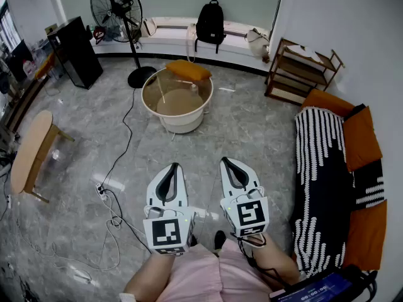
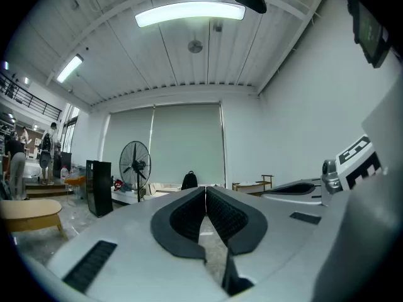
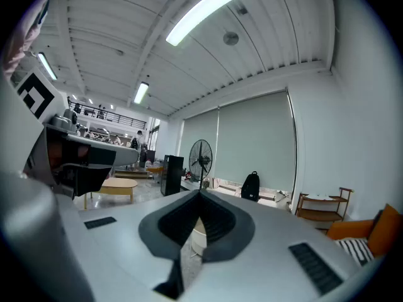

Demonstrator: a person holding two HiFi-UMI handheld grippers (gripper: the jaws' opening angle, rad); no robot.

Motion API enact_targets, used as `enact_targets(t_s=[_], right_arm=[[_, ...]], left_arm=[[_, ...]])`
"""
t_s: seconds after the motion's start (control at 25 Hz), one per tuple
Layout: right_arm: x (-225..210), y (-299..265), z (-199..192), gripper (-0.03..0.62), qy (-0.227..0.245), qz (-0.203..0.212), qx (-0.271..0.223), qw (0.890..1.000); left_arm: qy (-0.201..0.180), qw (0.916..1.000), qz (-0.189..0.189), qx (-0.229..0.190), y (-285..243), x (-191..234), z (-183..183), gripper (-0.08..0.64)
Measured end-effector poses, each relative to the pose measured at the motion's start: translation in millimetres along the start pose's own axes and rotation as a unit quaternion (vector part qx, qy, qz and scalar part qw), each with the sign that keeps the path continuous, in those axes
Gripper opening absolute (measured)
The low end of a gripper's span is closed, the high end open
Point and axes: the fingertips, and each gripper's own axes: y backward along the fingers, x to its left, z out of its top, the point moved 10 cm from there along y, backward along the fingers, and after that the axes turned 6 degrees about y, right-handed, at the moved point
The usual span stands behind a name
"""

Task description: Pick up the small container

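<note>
A round white tub (image 1: 182, 121) with a brown bottom stands on the floor ahead of me. Inside it, near the far rim, sits a small clear container (image 1: 193, 89), too small to make out well. My left gripper (image 1: 174, 167) and right gripper (image 1: 225, 161) are held side by side above my lap, well short of the tub. Both point toward it. The left gripper (image 2: 205, 189) has its jaws pressed together with nothing between them. The right gripper (image 3: 200, 194) is shut and empty too. A sliver of the tub (image 3: 198, 236) shows below its jaws.
An orange cushion (image 1: 187, 70) rests on the tub's far rim. A standing fan (image 1: 118, 5) and black cabinet (image 1: 75, 51) are at the back left, a wooden table (image 1: 31, 150) at the left. Cables (image 1: 116, 216) trail over the floor. A striped sofa (image 1: 327, 181) lines the right.
</note>
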Motion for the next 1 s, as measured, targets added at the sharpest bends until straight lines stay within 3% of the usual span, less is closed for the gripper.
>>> enact_targets(t_s=[0.6,0.64,0.68,0.72,1.0], right_arm=[[12,0,4,0.002,-0.007,-0.011,-0.016,1.0],[13,0,4,0.058,-0.011,-0.008,-0.019,1.0],[14,-1,4,0.194,-0.016,-0.003,-0.019,1.0],[15,-3,5,0.241,-0.019,0.0,-0.018,1.0],[34,-12,7,0.244,-0.013,-0.012,-0.015,1.0]], left_arm=[[-0.004,1.0,-0.006,0.001,7,13,1,0.012],[-0.005,0.9999,-0.01,0.001,7,13,0,0.012],[-0.006,0.9999,-0.012,0.002,7,14,0,0.012],[-0.006,0.9999,-0.011,0.003,8,16,0,0.012],[-0.01,0.9998,-0.019,0.003,15,37,-2,0.012]])
